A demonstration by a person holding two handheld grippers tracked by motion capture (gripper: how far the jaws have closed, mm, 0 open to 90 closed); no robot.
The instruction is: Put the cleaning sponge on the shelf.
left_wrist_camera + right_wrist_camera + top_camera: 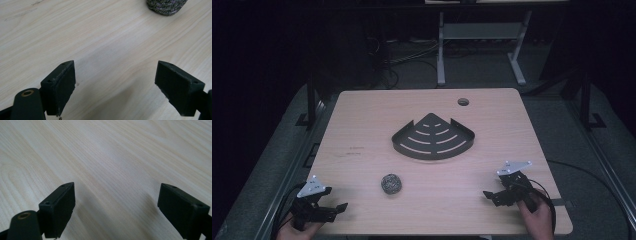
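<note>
Resting low at the near edge of the table, both grippers sit in what reads as a start pose, one at each near corner. The left gripper points inward across the table top; in the left gripper view its jaws stand wide apart with only bare wood grain between the pads, nothing held. The right gripper mirrors it at the near right corner, jaws likewise spread wide over bare table in the right gripper view, holding nothing.

A steel-wool scrubber ball lies loose on the table, nearer the left gripper than the right, well apart from both. Its lower edge shows at the top of the left gripper view, so the left jaws are already roughly aimed at it.

A dark corner-shaped rack with slotted floor and low rim sits mid-table beyond the ball, open side up, its curved front facing the person.

Judgement: the ball in front, the rack behind and the wide jaws suggest a pick-and-place into the rack, likely by the left gripper. The ball is springy and round; a centred grip would keep it from squirting out.
</note>
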